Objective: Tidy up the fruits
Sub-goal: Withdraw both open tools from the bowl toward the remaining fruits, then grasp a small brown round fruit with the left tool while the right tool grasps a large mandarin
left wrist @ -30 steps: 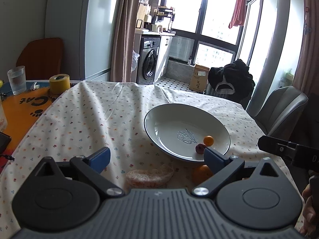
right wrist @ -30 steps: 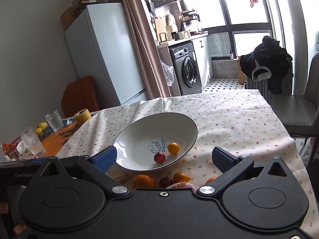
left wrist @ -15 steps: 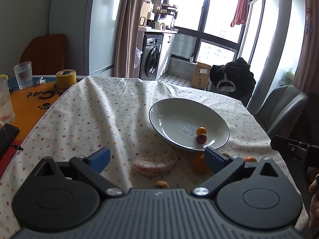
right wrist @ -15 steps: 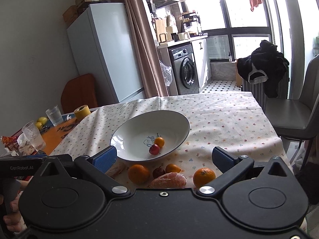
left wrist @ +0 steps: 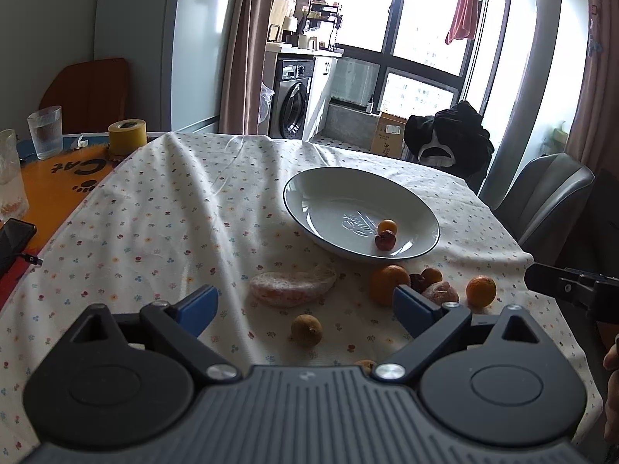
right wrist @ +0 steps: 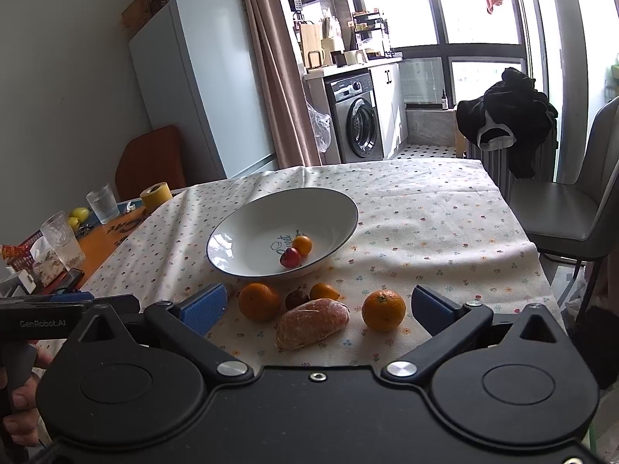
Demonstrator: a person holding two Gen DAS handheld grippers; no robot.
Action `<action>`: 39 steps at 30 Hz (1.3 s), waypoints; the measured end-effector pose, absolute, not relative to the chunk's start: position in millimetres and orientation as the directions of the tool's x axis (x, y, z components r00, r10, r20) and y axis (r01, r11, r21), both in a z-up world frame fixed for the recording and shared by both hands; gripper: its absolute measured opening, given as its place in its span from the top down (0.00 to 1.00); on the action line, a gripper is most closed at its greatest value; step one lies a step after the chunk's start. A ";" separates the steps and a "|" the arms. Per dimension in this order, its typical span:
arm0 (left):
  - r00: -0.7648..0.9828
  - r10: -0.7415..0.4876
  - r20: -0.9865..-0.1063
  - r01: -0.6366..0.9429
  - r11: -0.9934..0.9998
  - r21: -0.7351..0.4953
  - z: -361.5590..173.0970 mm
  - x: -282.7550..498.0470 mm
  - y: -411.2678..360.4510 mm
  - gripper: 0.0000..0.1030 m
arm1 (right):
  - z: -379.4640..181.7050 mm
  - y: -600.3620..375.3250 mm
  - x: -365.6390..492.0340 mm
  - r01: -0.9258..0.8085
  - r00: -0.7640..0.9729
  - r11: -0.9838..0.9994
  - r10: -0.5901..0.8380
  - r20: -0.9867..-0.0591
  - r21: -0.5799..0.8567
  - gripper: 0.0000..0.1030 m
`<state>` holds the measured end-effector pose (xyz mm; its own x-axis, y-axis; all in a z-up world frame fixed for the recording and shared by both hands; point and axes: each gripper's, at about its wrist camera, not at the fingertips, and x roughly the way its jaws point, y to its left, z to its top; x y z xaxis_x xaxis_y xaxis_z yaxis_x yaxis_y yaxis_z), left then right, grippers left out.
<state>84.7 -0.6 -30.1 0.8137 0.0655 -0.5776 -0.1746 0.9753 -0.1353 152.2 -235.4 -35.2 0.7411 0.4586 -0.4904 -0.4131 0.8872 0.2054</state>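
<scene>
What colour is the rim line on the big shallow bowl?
Dark blue-black, a thin line round the white shallow bowl; clearest in the right wrist view.

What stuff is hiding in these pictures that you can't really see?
- Left wrist view: a small brown fruit is half hidden behind the left gripper body.
- Left wrist view: the dark red fruit is partly covered by the gripper's finger.
- Right wrist view: the second netted fruit, left of the big orange, is almost fully hidden behind the right gripper finger.
- Both views: the print in the bowl is partly covered by fruit.
</scene>
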 end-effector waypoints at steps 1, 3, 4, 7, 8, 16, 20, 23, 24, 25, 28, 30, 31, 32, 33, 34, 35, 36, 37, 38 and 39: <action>0.813 0.063 -0.579 -0.172 0.976 -0.135 -31.2 84.3 -1.5 0.08 | -36.1 -235.7 151.9 -0.413 0.740 0.888 0.457 -0.493 0.203 0.00; 0.809 0.057 -0.585 -0.168 0.976 -0.136 -33.8 83.9 -3.9 0.10 | -38.2 -236.6 151.1 -0.411 0.740 0.890 0.453 -0.498 0.198 0.00; 0.808 0.055 -0.586 -0.166 0.977 -0.137 -35.1 83.5 -4.9 0.11 | -39.3 -237.1 150.7 -0.412 0.739 0.890 0.452 -0.499 0.196 0.00; 0.804 0.052 -0.592 -0.162 0.978 -0.134 -40.3 82.5 -8.6 0.15 | -42.5 -238.2 150.0 -0.412 0.739 0.891 0.450 -0.502 0.192 0.00; 0.803 0.049 -0.594 -0.160 0.978 -0.135 -41.7 82.0 -9.5 0.17 | -43.7 -239.1 149.5 -0.411 0.738 0.891 0.449 -0.504 0.192 0.00; 0.792 0.015 -0.610 -0.135 0.979 -0.150 -53.9 77.5 -16.0 0.37 | -51.9 -242.0 142.2 -0.415 0.734 0.889 0.453 -0.505 0.194 0.00; 0.787 0.000 -0.617 -0.120 0.981 -0.153 -59.0 75.6 -19.4 0.42 | -56.8 -243.2 139.5 -0.412 0.730 0.889 0.453 -0.511 0.200 0.00; 0.782 -0.010 -0.623 -0.109 0.982 -0.153 -62.8 76.5 -21.8 0.46 | -59.8 -244.8 138.7 -0.409 0.730 0.890 0.452 -0.513 0.203 0.00; 0.781 -0.014 -0.625 -0.106 0.982 -0.154 -63.9 77.0 -22.4 0.48 | -60.5 -245.3 138.6 -0.409 0.729 0.889 0.453 -0.513 0.204 0.00; 0.778 -0.018 -0.628 -0.103 0.982 -0.156 -65.6 77.9 -23.3 0.50 | -61.3 -245.8 138.8 -0.409 0.729 0.889 0.453 -0.513 0.205 0.00; 0.769 -0.029 -0.639 -0.093 0.983 -0.157 -71.7 81.9 -26.5 0.55 | -63.8 -247.1 140.3 -0.407 0.728 0.891 0.449 -0.519 0.201 0.00; 0.763 -0.035 -0.646 -0.091 0.983 -0.161 -75.2 84.9 -27.8 0.56 | -65.9 -247.2 142.7 -0.406 0.725 0.892 0.448 -0.523 0.201 0.00; 0.759 -0.038 -0.650 -0.089 0.983 -0.161 -77.3 86.6 -29.1 0.59 | -66.7 -247.4 143.6 -0.406 0.723 0.891 0.449 -0.525 0.202 0.00; 0.755 -0.042 -0.654 -0.085 0.983 -0.162 -79.4 88.4 -30.2 0.60 | -67.9 -247.5 144.7 -0.407 0.721 0.891 0.449 -0.527 0.202 0.00; 0.751 -0.046 -0.659 -0.084 0.983 -0.164 -81.4 90.2 -31.1 0.62 | -68.7 -247.5 145.6 -0.406 0.720 0.891 0.448 -0.529 0.202 0.00; 0.748 -0.049 -0.662 -0.082 0.983 -0.166 -83.0 91.5 -31.8 0.63 | -70.2 -247.3 147.1 -0.405 0.718 0.892 0.447 -0.533 0.202 0.00; 0.744 -0.053 -0.666 -0.080 0.983 -0.168 -85.4 93.2 -32.6 0.63 | -71.5 -247.3 148.3 -0.404 0.716 0.892 0.445 -0.537 0.202 0.00; 0.740 -0.054 -0.671 -0.081 0.982 -0.169 -87.4 94.9 -33.5 0.64 | -72.5 -247.1 149.2 -0.403 0.714 0.893 0.444 -0.540 0.201 0.00; 0.738 -0.056 -0.673 -0.081 0.982 -0.171 -88.8 96.1 -34.2 0.65 | -73.2 -247.1 149.8 -0.405 0.714 0.892 0.445 -0.541 0.200 0.00; 0.736 -0.058 -0.675 -0.079 0.982 -0.171 -90.4 97.4 -35.2 0.68 | -74.2 -247.2 150.5 -0.405 0.713 0.892 0.445 -0.542 0.199 0.00; 0.734 -0.062 -0.676 -0.076 0.982 -0.172 -92.1 99.3 -36.0 0.73 | -75.0 -247.5 151.6 -0.404 0.712 0.893 0.444 -0.543 0.200 0.00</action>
<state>99.3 -36.0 -92.1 0.7342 -0.0617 -0.6761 -0.0756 0.9822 -0.1718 151.6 -247.5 -75.0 0.7122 0.4444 -0.5434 -0.4041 0.8925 0.2003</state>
